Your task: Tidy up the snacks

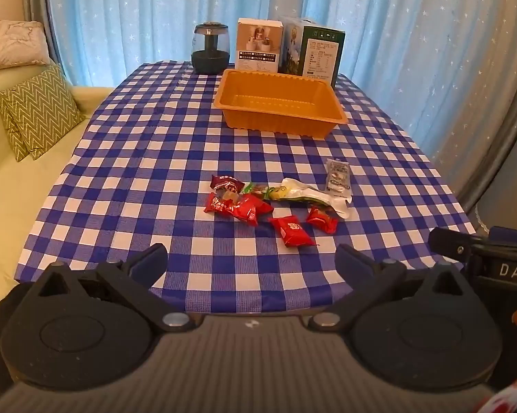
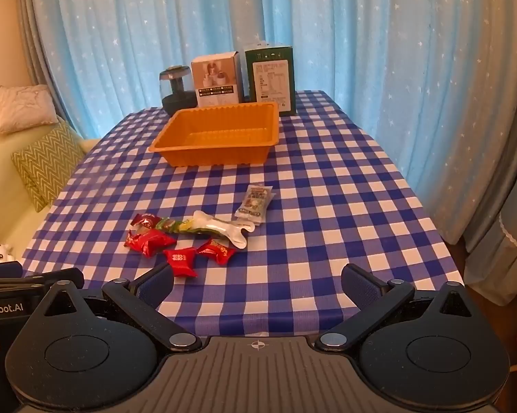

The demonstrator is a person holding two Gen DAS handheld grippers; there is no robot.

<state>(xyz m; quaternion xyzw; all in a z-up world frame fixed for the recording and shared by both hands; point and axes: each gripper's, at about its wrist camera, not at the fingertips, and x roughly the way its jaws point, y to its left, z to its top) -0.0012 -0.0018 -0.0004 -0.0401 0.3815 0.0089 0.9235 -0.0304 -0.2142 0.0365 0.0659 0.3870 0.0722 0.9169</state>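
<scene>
Both tongs are held spread to full width with nothing between the pads: the left gripper [image 1: 251, 261] and the right gripper [image 2: 258, 284] are poised over the near edge of the checked tablecloth [image 1: 148, 158], tilted down toward the snacks. The snacks are scattered mid-table, well short of the orange tray [image 1: 280, 103], which sits empty at the far end in front of two boxes and a dark jar. A cluster of red candy wrappers [image 1: 237, 203] is piled at the left, some overlapping; two more red wrappers lie nearer, a flat square one [image 1: 294, 230] and a smaller one [image 1: 322, 219]. A long green-and-white packet [image 1: 306, 197] lies across the middle, and a clear sachet [image 1: 337, 177] is set just beyond its end. All are judged light, crinkly and slippery; film wrappers are likely to skid on the cloth or be squeezed out if pinched at a sealed end. A grip across the padded middle is advised, pads closed gently. The isolated square wrapper is judged the easiest first pick; the overlapped cluster is expected to drag neighbours. No snack is in the tray yet.
</scene>
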